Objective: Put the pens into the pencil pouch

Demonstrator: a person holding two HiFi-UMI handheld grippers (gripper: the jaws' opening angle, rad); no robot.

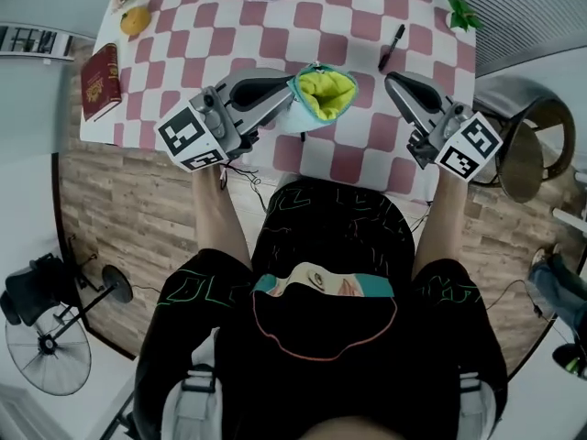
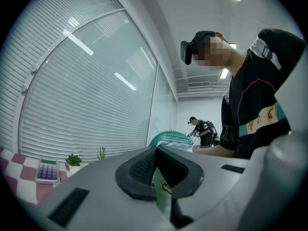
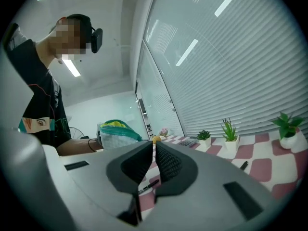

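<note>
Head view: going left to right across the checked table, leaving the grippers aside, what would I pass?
red book → orange round object → pencil pouch, its mouth open → black pen → leafy potted plant

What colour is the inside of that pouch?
Yellow; the pouch shows it best in the head view.

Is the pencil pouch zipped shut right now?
No, the pencil pouch gapes open in the head view, with its yellow lining showing inside the teal rim.
</note>
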